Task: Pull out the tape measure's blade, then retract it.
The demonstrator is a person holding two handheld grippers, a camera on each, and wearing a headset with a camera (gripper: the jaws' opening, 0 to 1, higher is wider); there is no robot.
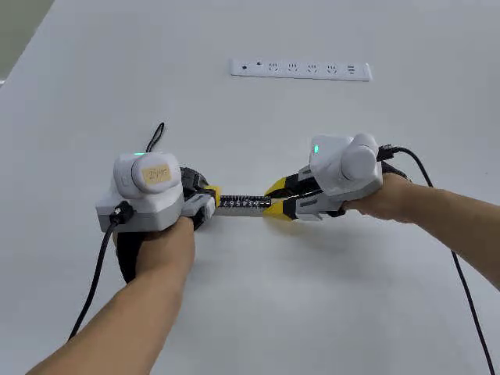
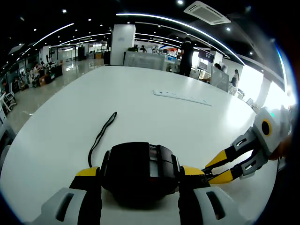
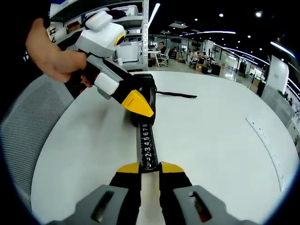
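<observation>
Readable text first: the only writing I can actually make out is on the blade (image 3: 146,143), black with white digits running 2 through 8 in the right gripper view. In the head view the same digits are too small to be sure of. There's a tan sticker on top of the left tool (image 2: 139,171) with scribbles I can't read, and I see no brand on the tape measure (image 3: 146,91). The case is chunky and black and sits toward the near edge of the counter (image 1: 312,297), with the left tool clamped on it from both sides. The right tool (image 3: 150,168) has its yellow tips pinched together on the blade's end, and a short stretch of blade is pulled out between the two. I can't tell if the case rests on the counter or hangs just above it. A thin black strap (image 2: 103,133) trails from the case toward the far edge, where a white power strip (image 1: 301,69) lies well apart from everything. The head view is basically all plain white counter, while the gripper views open up the room: a big open office with ceiling light strips, desks and people far off. The right gripper view also catches a grey mesh chair (image 3: 33,136) by the counter's edge.
</observation>
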